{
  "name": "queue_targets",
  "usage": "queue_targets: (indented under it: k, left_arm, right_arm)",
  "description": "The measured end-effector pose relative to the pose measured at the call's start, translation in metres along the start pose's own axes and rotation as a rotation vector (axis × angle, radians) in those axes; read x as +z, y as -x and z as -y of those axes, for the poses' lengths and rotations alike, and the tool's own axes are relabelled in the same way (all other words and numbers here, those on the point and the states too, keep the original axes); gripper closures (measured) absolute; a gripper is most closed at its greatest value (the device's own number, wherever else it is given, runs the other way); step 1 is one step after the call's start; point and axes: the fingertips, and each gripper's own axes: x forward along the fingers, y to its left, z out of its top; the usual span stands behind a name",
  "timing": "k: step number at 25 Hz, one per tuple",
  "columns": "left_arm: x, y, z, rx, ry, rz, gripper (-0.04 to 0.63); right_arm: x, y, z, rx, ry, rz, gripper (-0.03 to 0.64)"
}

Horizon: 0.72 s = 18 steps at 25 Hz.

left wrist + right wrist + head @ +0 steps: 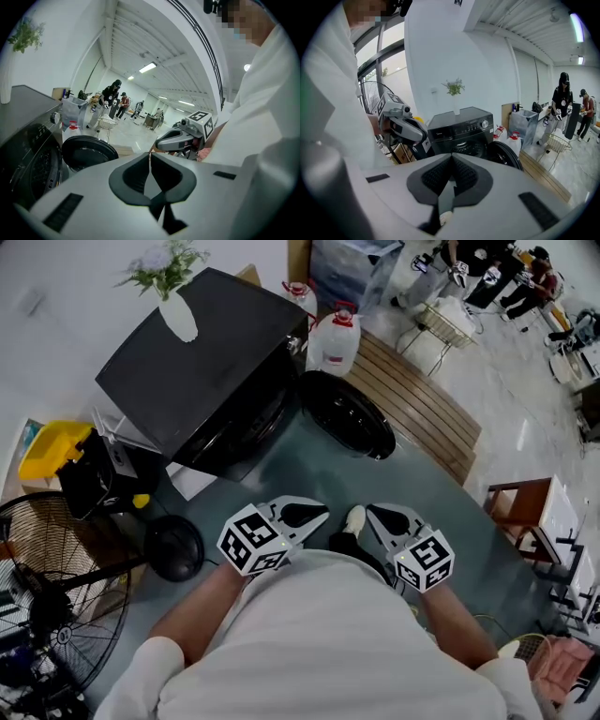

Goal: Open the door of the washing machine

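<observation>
Standing back from the black washing machine (202, 352), which fills the upper left of the head view, the person holds both tools close against the white shirt at the bottom centre of the frame. The left gripper (314, 515) and the right gripper (375, 515) sit side by side, near each other but not touching, tips pointing up the frame toward the machine. In the left gripper view its jaws are pressed together with nothing between them, and the right gripper view shows the same: jaws closed on each other, empty. The round door (347, 413) of the machine is already swung wide open, lying just right of the drum opening near the middle of the head view, well apart from both grippers. A white vase of green sprigs (178, 315) stands on the machine's flat top at upper left. Two white jugs with red caps (337, 341) stand just beyond the door, beside a slatted wooden platform (412, 399) that runs to the right. A floor fan (47, 596) occupies the lower left corner, with a yellow container (52, 446) above it. Several people (497, 268) are at the far upper right, near a white wire basket (441, 324).
</observation>
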Motion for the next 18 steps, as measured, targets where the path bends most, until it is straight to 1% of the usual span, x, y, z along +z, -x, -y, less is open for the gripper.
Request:
queue_targets:
  k: [11,18]
  left_arm:
    - [-0.003,0.004,0.003,-0.004,-0.002,0.026,0.569]
    - [-0.014,0.009,0.003,-0.006,-0.002,0.036,0.569]
  right_arm:
    - [-0.003,-0.001,-0.012,-0.009,0.024,-0.010,0.609]
    - [-0.007,-0.003,-0.019,-0.026,0.032,-0.009,0.609]
